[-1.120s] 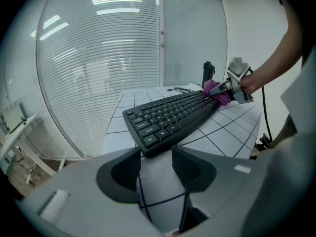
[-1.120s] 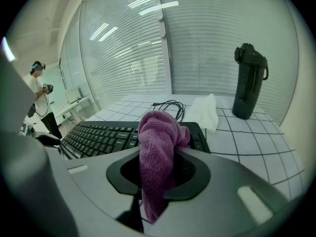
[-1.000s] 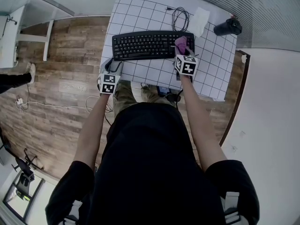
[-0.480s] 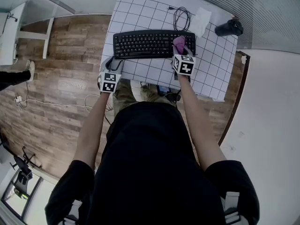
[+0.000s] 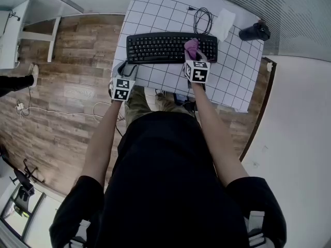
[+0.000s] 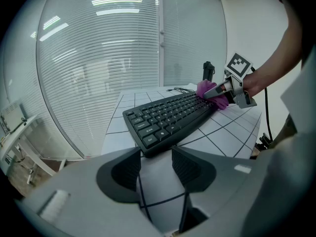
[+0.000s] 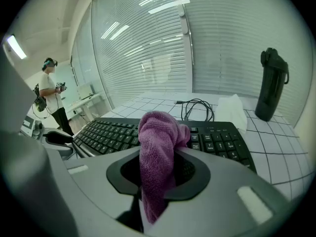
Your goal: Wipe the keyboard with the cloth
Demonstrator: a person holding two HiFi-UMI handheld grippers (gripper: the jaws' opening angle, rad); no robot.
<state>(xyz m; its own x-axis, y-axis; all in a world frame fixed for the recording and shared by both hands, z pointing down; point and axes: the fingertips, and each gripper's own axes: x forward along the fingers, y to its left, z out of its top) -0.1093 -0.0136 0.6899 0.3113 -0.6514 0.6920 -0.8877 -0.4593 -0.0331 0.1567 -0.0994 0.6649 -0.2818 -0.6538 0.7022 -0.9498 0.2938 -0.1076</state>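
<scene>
A black keyboard (image 5: 165, 47) lies across the white gridded table (image 5: 227, 81). My right gripper (image 5: 192, 53) is shut on a purple cloth (image 5: 191, 47), which rests on the keys at the keyboard's right part. In the right gripper view the cloth (image 7: 157, 152) hangs bunched between the jaws, above the keyboard (image 7: 113, 135). My left gripper (image 5: 125, 72) stands open near the table's front left corner, short of the keyboard's left end. In the left gripper view nothing lies between its pads (image 6: 183, 168); the keyboard (image 6: 170, 116) and the purple cloth (image 6: 210, 92) lie ahead.
A coiled black cable (image 5: 200, 18) and a white folded cloth (image 5: 222, 24) lie behind the keyboard. A black bottle (image 5: 252, 32) stands at the table's far right corner. Wooden floor lies to the left of the table. A person (image 7: 49, 95) stands far off in the right gripper view.
My right gripper has slid the purple cloth leftward along the keyboard's right part. The left gripper has stayed in place.
</scene>
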